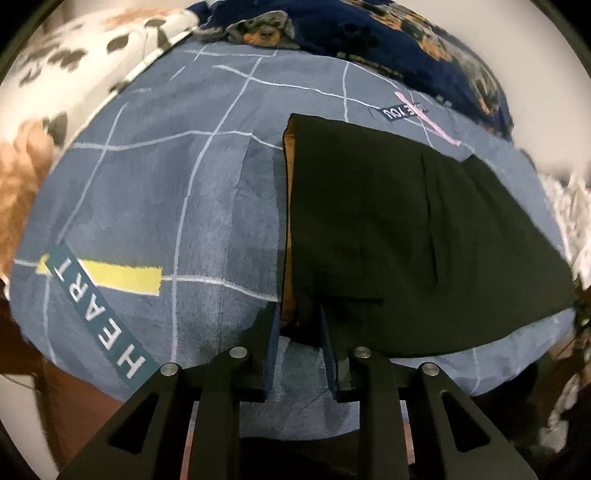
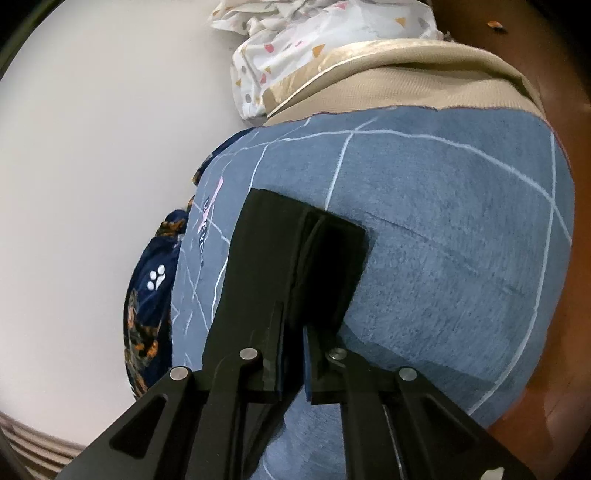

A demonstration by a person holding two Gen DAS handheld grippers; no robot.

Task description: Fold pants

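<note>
The blue-grey bedsheet with thin white grid lines (image 1: 155, 206) covers the bed, with a yellow stripe and a teal "HEART" band printed at its left. A navy blanket with orange dog prints (image 1: 388, 33) lies bunched along the far edge. On the sheet, right of centre, sit the black fabric pants (image 1: 388, 229), already folded into a compact stack of layers with an orange-brown lining showing along the left edge.

In the left wrist view, the left tongs (image 1: 299, 325) stand at the near left corner of the pants, their jaws a narrow gap apart. The corner lies between them, but the pads do not appear to press on it.

In the right wrist view, the right tongs (image 2: 293, 332) are almost closed on the near edge of the pants (image 2: 295, 258), with dark layers between the jaws; I judge that they hold the cloth. A cream pillow with coloured triangles (image 2: 317, 48) lies beyond the sheet.

The fold looks nearly finished, and the step in hand seems to be setting the stack down and letting go. To do it well, each pair of tongs should open fully before pulling back, then draw straight away along the sheet. That way no layer is dragged out and the stacked edges stay aligned.
</note>
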